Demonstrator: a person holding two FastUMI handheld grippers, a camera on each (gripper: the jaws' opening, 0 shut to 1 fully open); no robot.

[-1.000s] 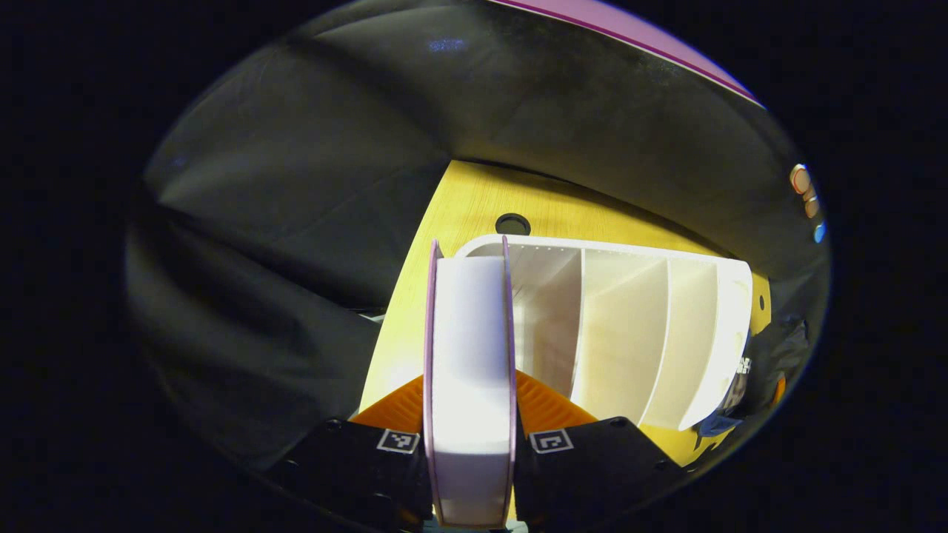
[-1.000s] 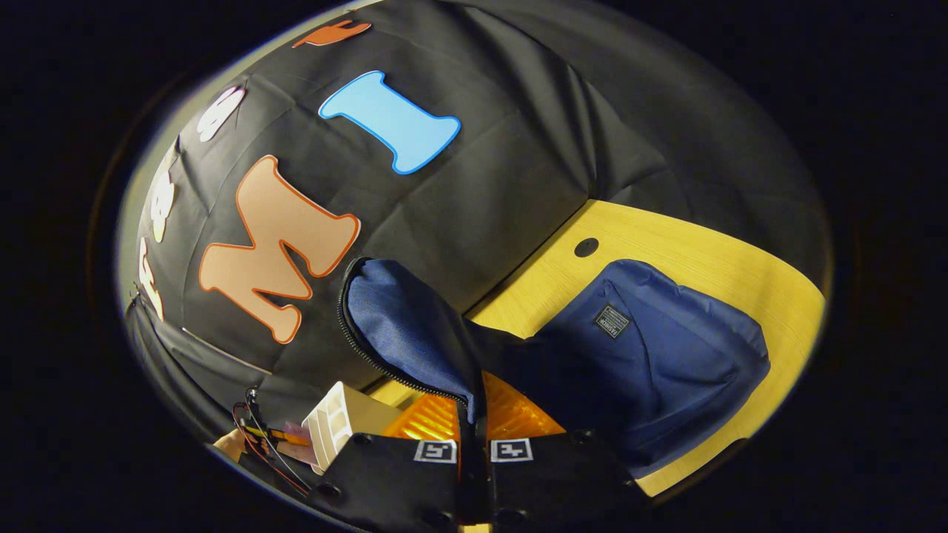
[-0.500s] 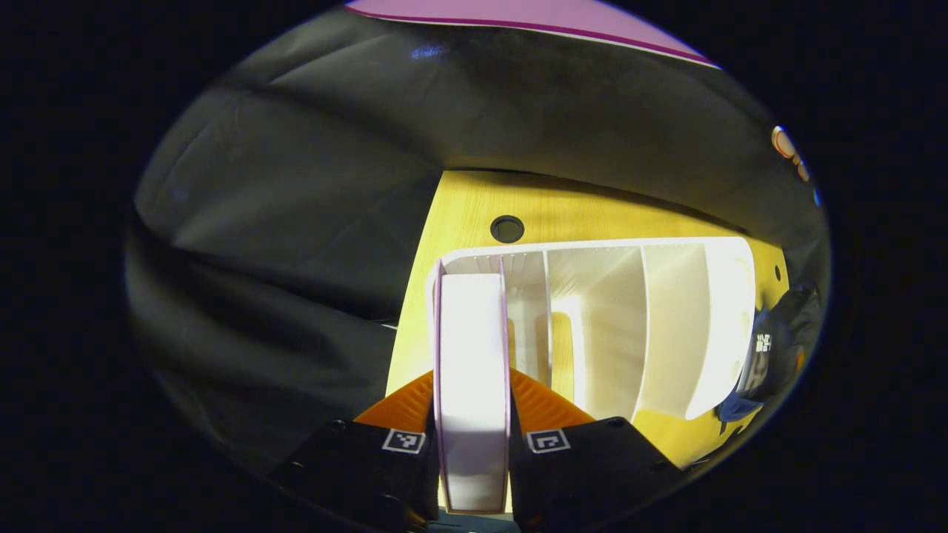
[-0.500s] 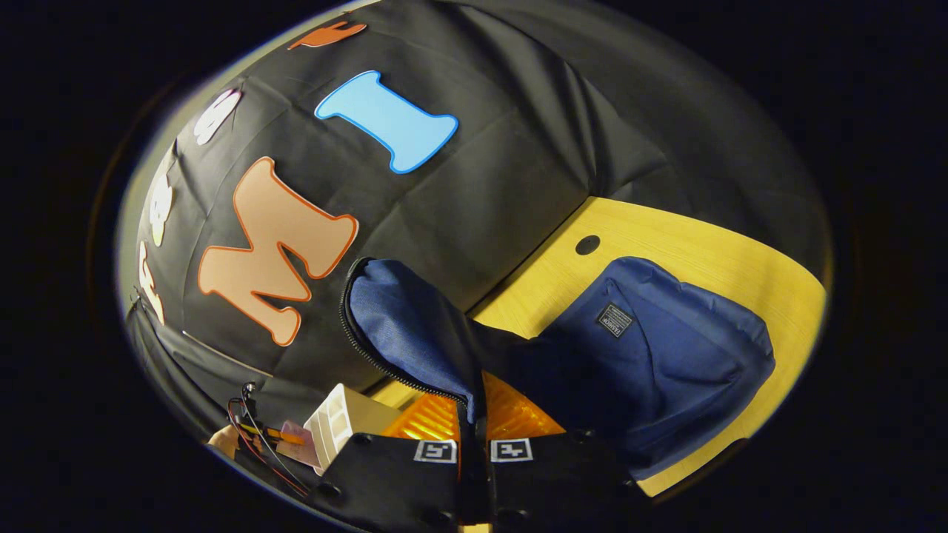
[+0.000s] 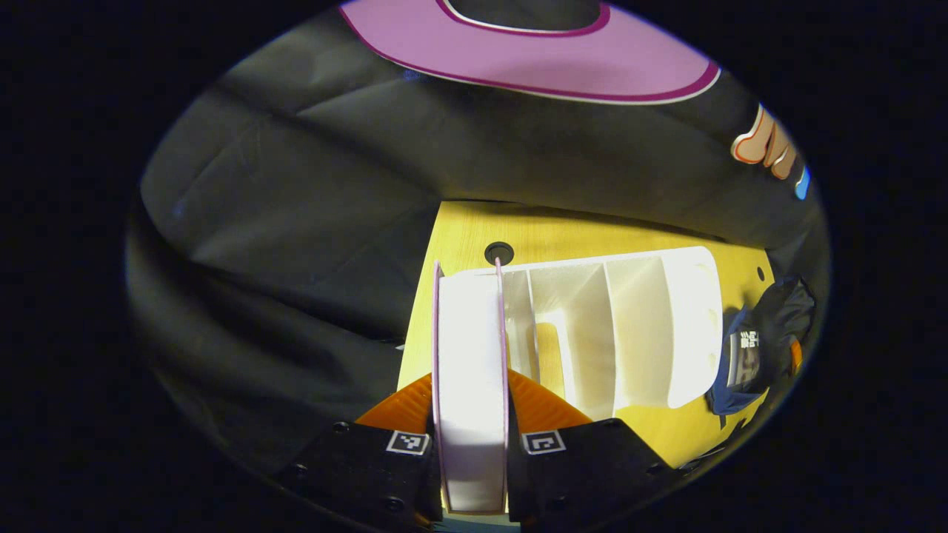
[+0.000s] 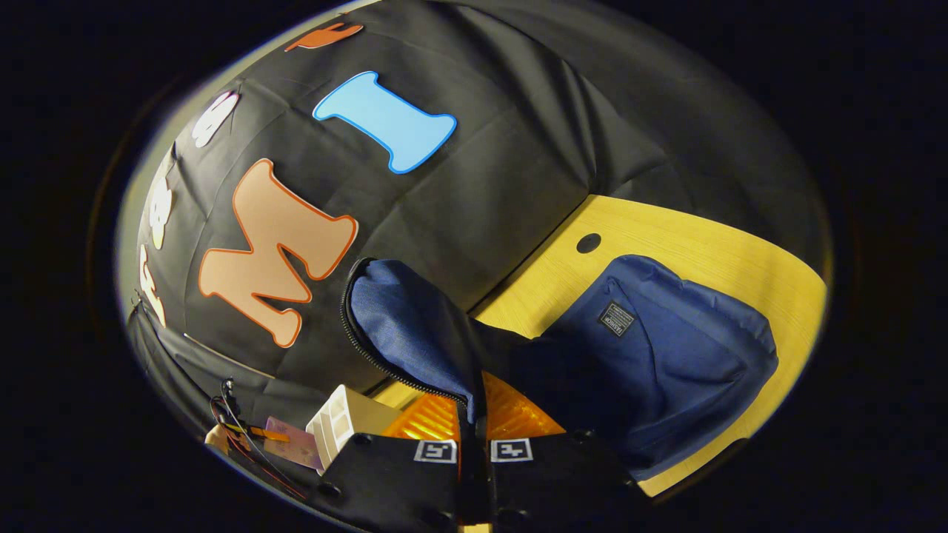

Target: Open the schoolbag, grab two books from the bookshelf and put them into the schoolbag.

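Book (image 5: 469,385) is clamped edge-up in the left gripper (image 5: 470,414), above the table's (image 5: 570,226) left edge; the right gripper (image 6: 474,433) pinches the schoolbag (image 6: 666,355) flap. If that flap slips, the opening may sag shut.

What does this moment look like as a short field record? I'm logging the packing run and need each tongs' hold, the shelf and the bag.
left tongs: shut on a pink-edged book, held upright
right tongs: shut on the schoolbag flap, holding it raised
bookshelf: white, on the yellow table, visible slots empty
schoolbag: blue, lying on the table, zip open
book position: in front of the bookshelf's left end
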